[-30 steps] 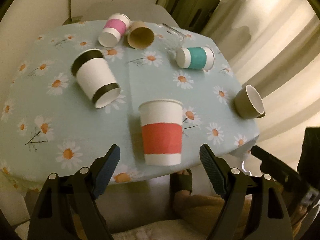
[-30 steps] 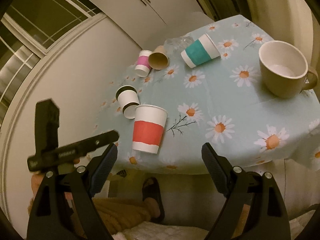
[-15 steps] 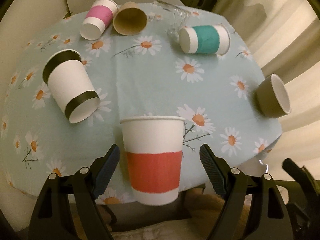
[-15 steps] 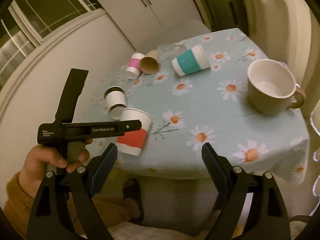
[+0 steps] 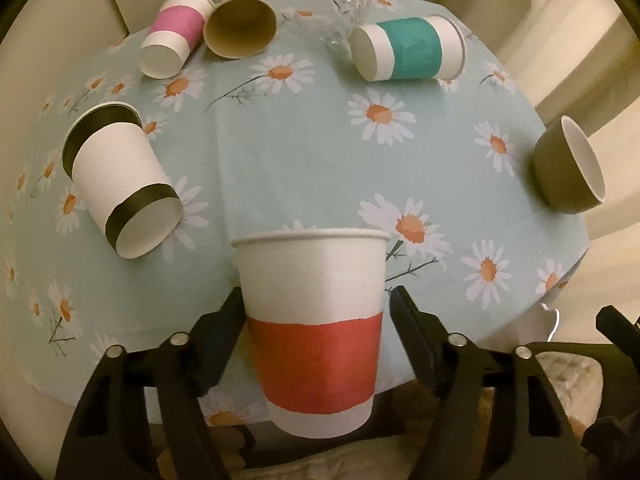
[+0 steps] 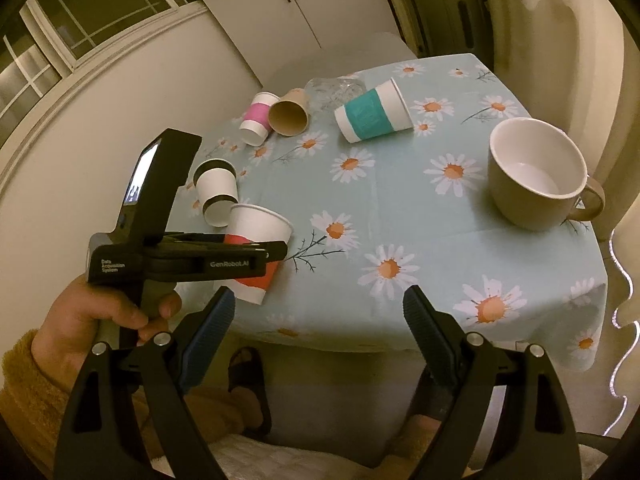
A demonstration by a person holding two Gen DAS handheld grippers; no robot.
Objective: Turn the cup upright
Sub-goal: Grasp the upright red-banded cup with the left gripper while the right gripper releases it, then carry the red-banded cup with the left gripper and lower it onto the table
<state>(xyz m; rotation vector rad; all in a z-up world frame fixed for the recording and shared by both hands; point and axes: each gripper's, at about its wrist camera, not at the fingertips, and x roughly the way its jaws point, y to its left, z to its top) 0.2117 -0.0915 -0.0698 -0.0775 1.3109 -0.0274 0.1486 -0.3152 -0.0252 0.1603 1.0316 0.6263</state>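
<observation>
Left wrist view: the white paper cup with a red band (image 5: 312, 332) is seen between the two fingers of the left gripper (image 5: 316, 316), at the near edge of the round table under the pale blue daisy-print cloth (image 5: 280, 152); its rim is up and its base down, so its long axis is close to vertical, with a slight lean seen from the right wrist view (image 6: 256, 252); the jaws flank the cup at band height, the left finger touching or just beside the wall, the right finger with a narrow gap, so a firm clamp is not shown; the fingers are judged not yet closed on it. The right gripper (image 6: 316, 328) is held wide and empty, off the near edge of the table, well apart from the cup; the left one is clearly the nearer. Other cups lie on their sides farther off: a white cup with black bands (image 5: 120, 184) at the left, a teal-banded cup (image 5: 408, 50) at the far right.
</observation>
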